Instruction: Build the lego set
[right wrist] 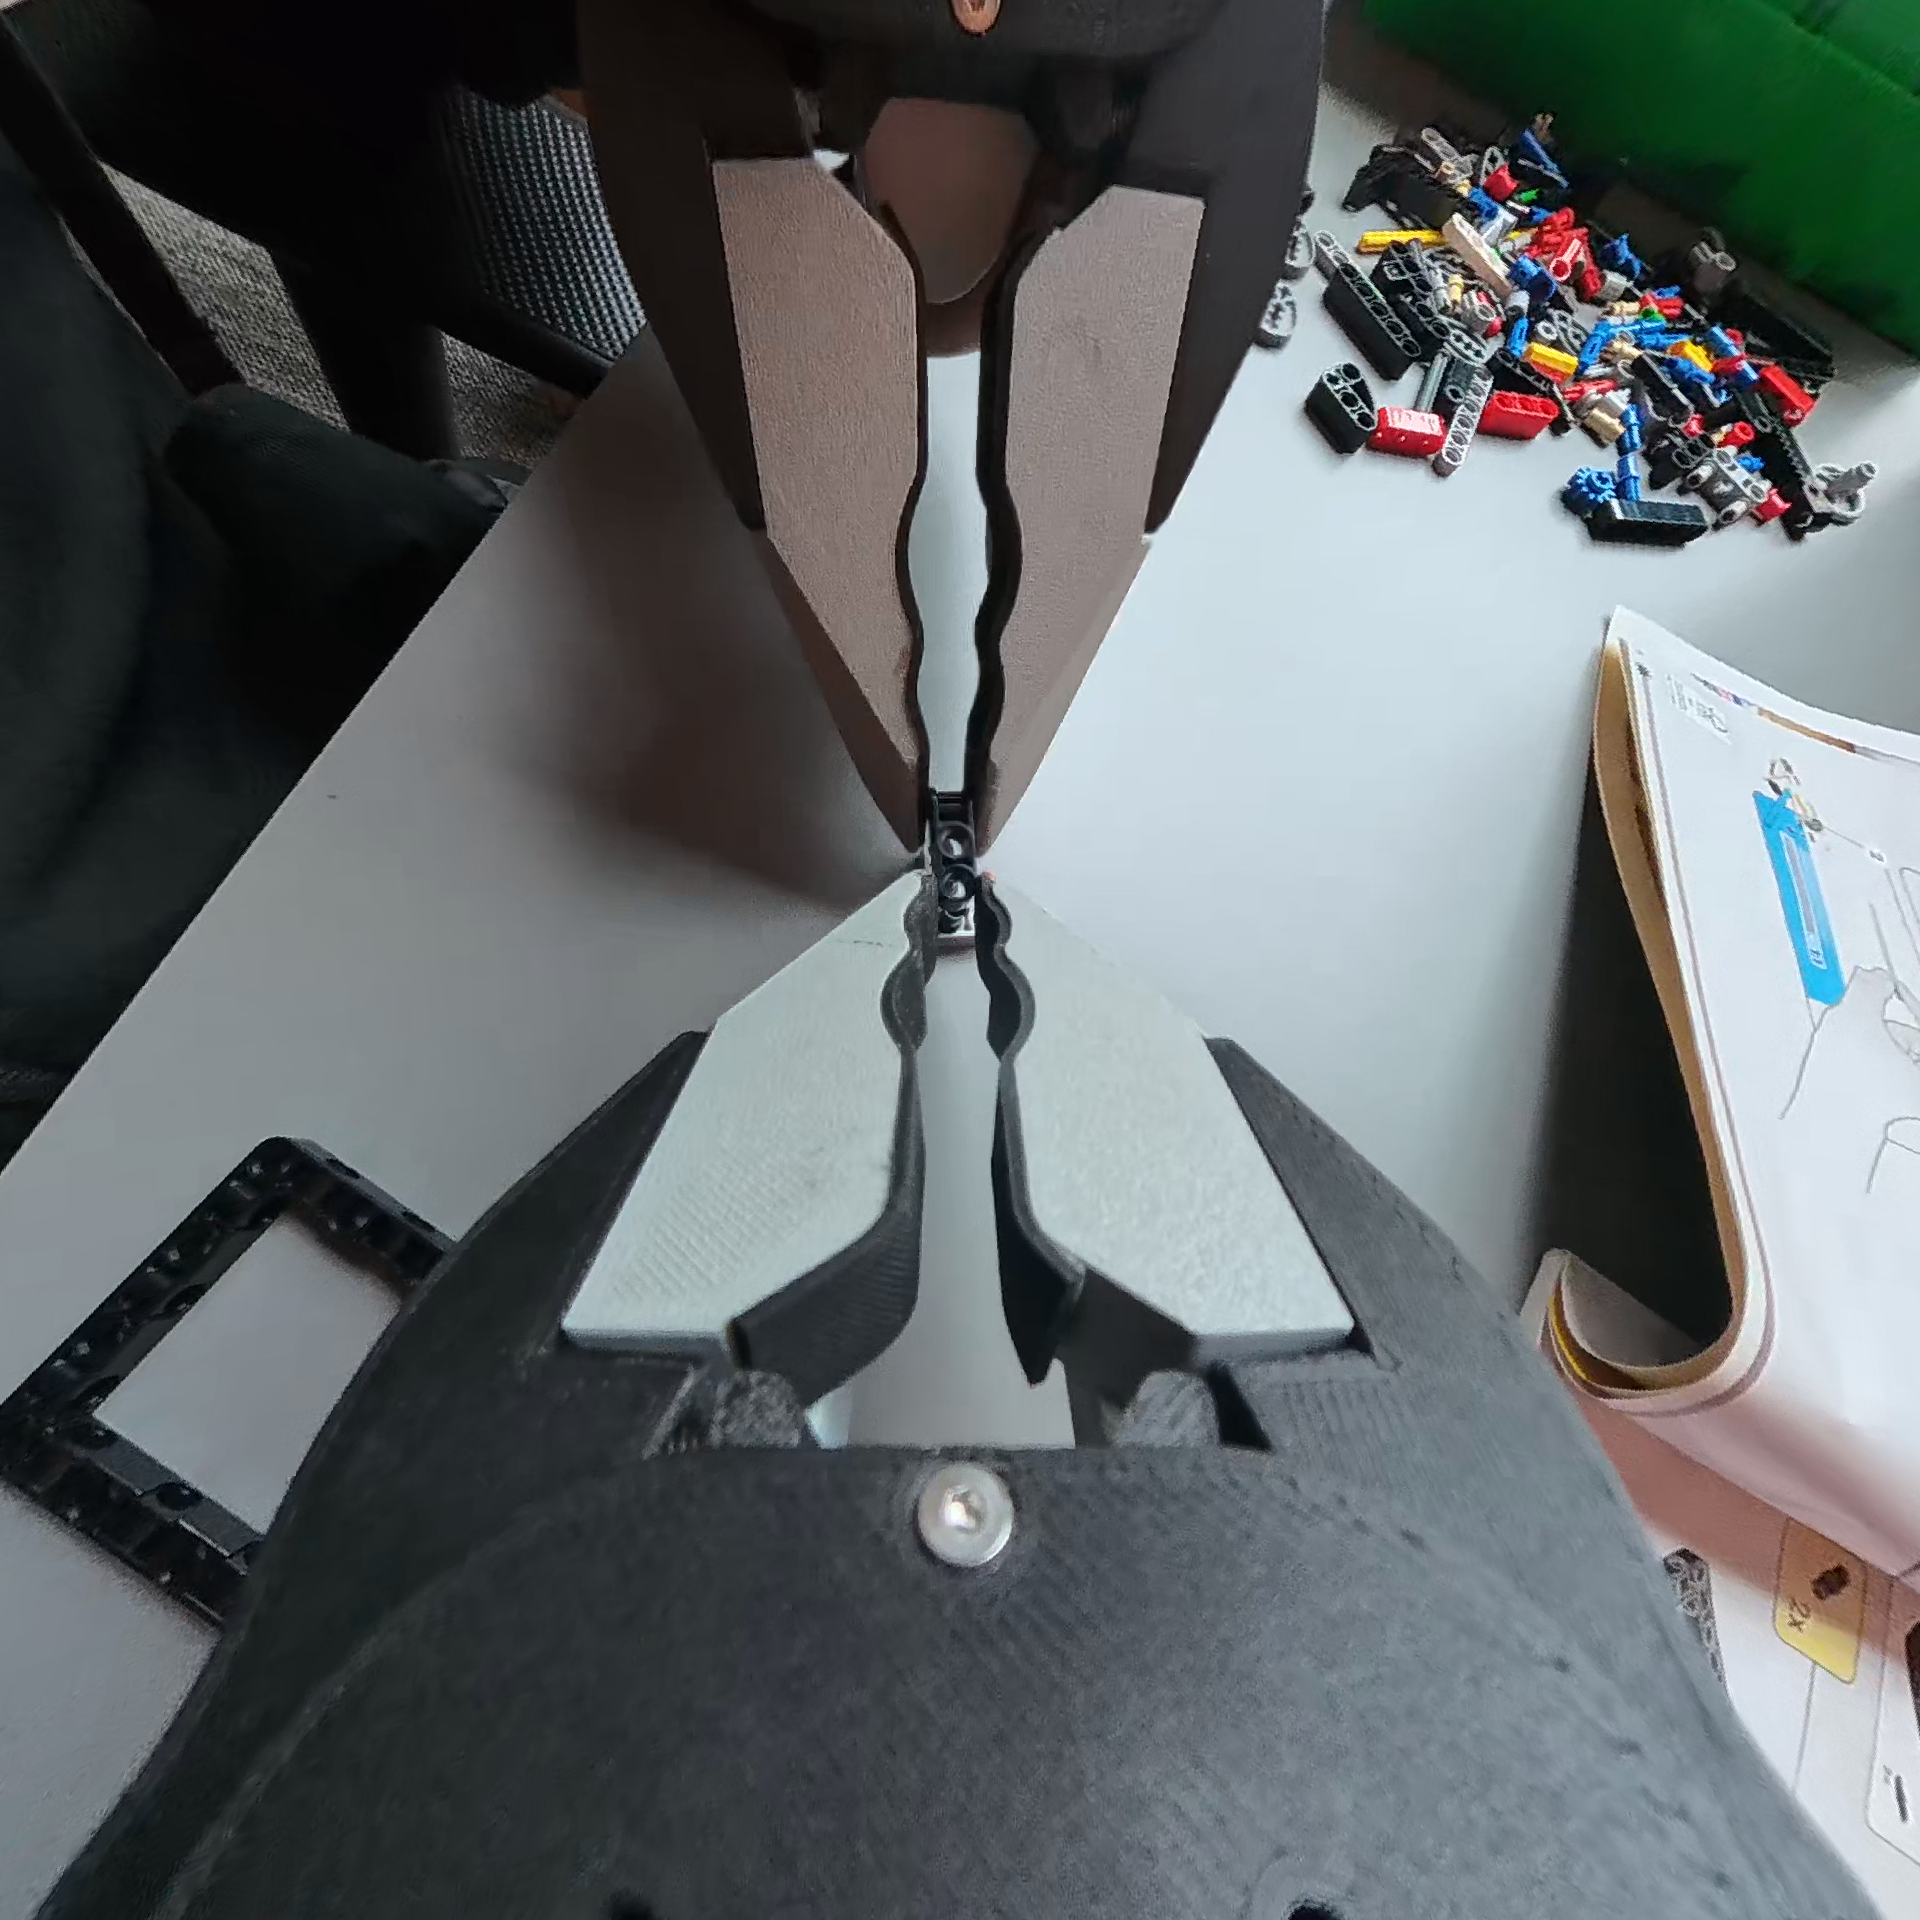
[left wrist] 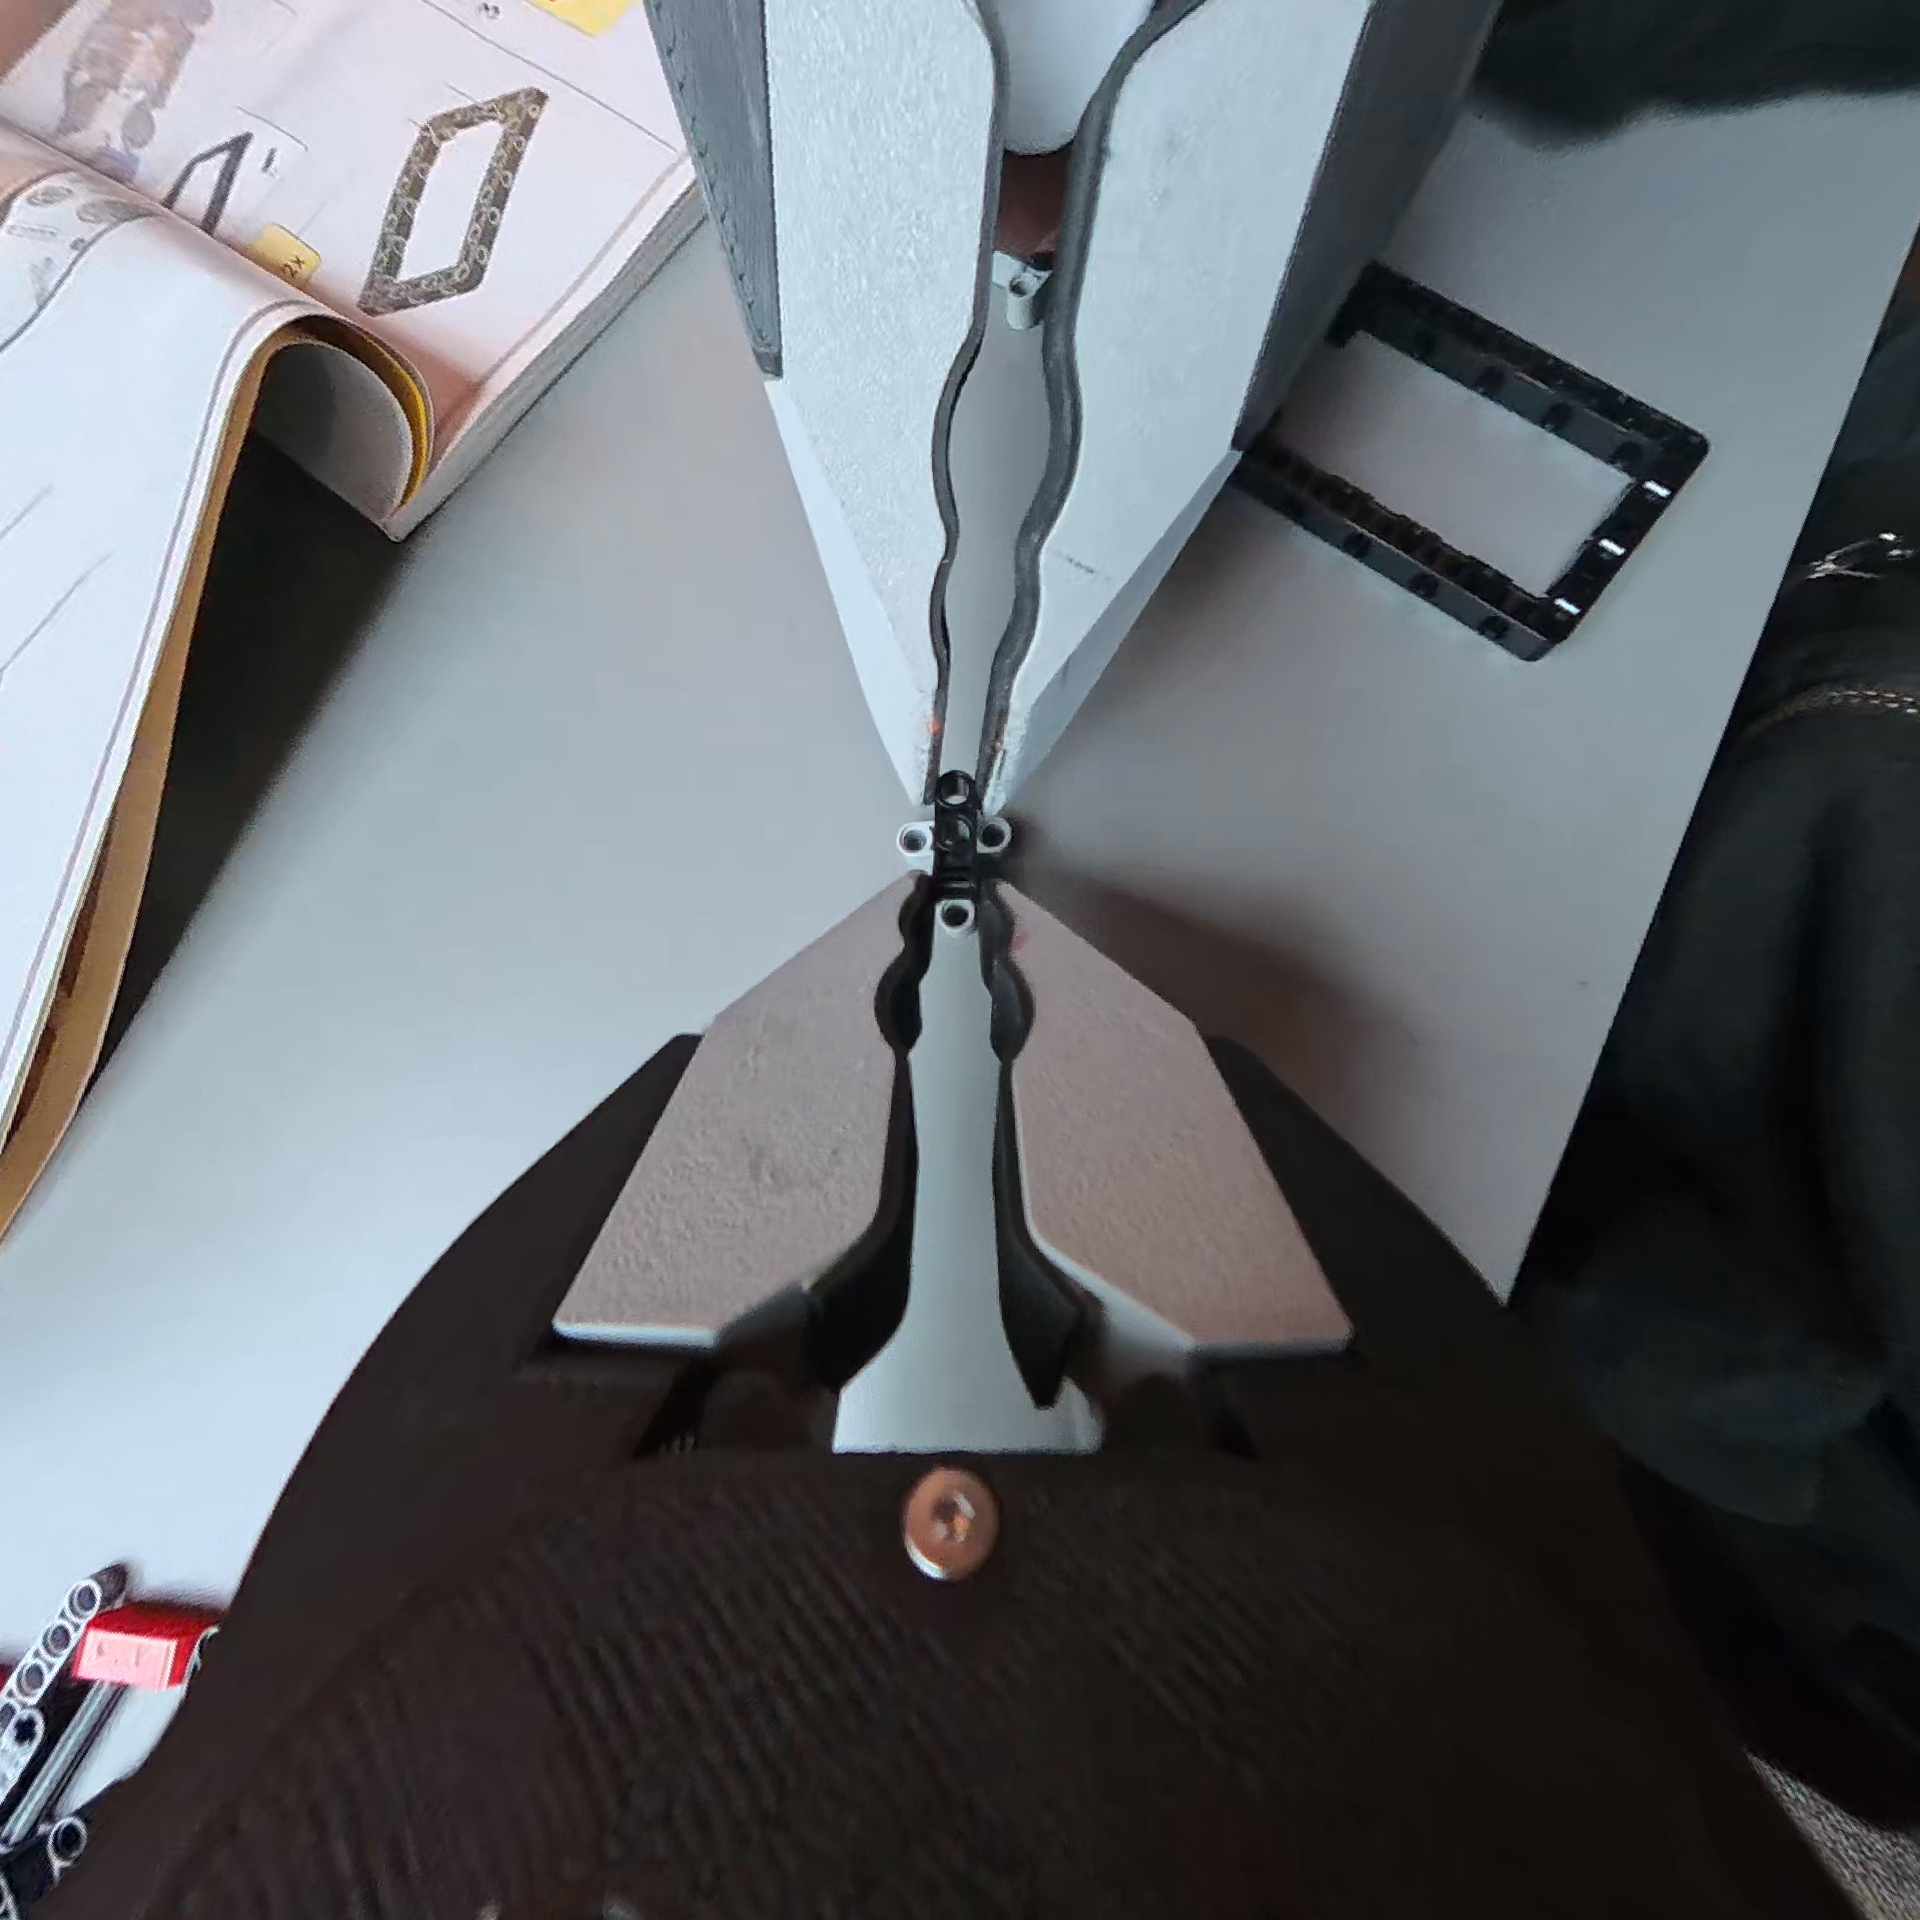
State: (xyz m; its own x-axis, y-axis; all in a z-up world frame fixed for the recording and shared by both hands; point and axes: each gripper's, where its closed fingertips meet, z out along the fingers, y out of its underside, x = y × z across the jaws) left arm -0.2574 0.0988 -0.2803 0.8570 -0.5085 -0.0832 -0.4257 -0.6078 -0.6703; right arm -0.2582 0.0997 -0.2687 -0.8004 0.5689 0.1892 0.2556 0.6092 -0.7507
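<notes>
A small assembly of black and light grey connector pieces [left wrist: 956, 844] is held above the table between the two grippers, tip to tip. My left gripper [left wrist: 951, 902], with brown fingers, is shut on its near end. My right gripper [left wrist: 962, 792], with pale grey fingers, comes from the far side and is shut on its other end. In the right wrist view the assembly [right wrist: 951, 857] looks all black, with my right gripper [right wrist: 951, 923] below it and my left gripper [right wrist: 951, 802] above. A black rectangular frame [left wrist: 1475, 468] lies flat on the table, also in the right wrist view [right wrist: 156, 1351].
An open instruction booklet [left wrist: 312, 260] lies beside the grippers, also in the right wrist view [right wrist: 1766, 1039]. A pile of several loose coloured pieces [right wrist: 1558, 343] sits at the far right. A few pieces [left wrist: 73, 1683] lie at the bottom left. The table edge [right wrist: 312, 779] and a dark chair [right wrist: 156, 520] are on the left. Left and right tips are no more than a few centimetres apart.
</notes>
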